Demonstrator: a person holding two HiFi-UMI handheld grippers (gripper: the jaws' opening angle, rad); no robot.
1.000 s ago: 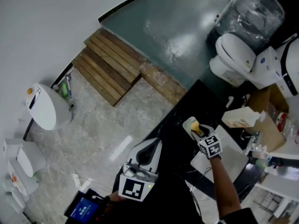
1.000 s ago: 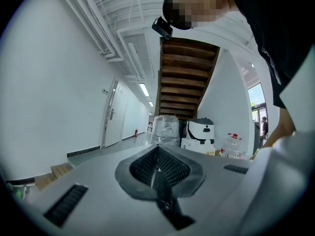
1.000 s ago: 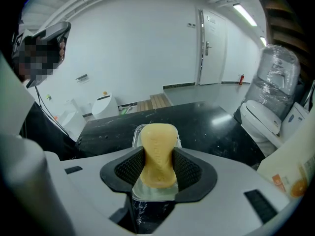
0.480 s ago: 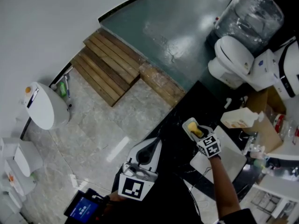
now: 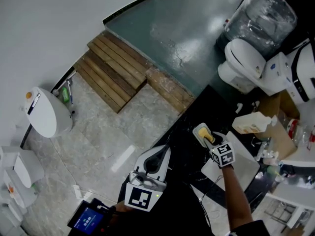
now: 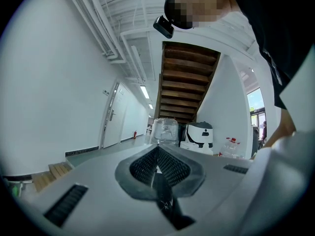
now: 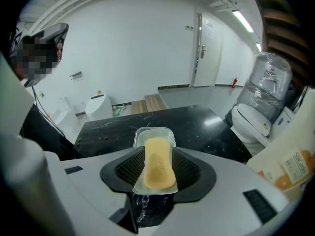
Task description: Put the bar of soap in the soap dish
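bar of soap [image 7: 158, 167] between right tongs [image 7: 157, 152], over soap dish [image 7: 153, 131]

The marker cube [image 5: 222, 154] on the right gripper [image 5: 208, 140] hides the near end of the soap dish [image 5: 200, 130]. In the right gripper view the jaws stand on both sides of the dish. You cannot tell if they squeeze it or just sit beside it. The bottle [image 7: 288, 168] on the right is cut off by the edge, and its label is too small to read. The white machine [image 5: 301, 68] far on the right is cut off too. The small screen [image 5: 88, 220] near the left has words too tiny to read. The person's arm [image 5: 241, 200] runs off the bottom edge.
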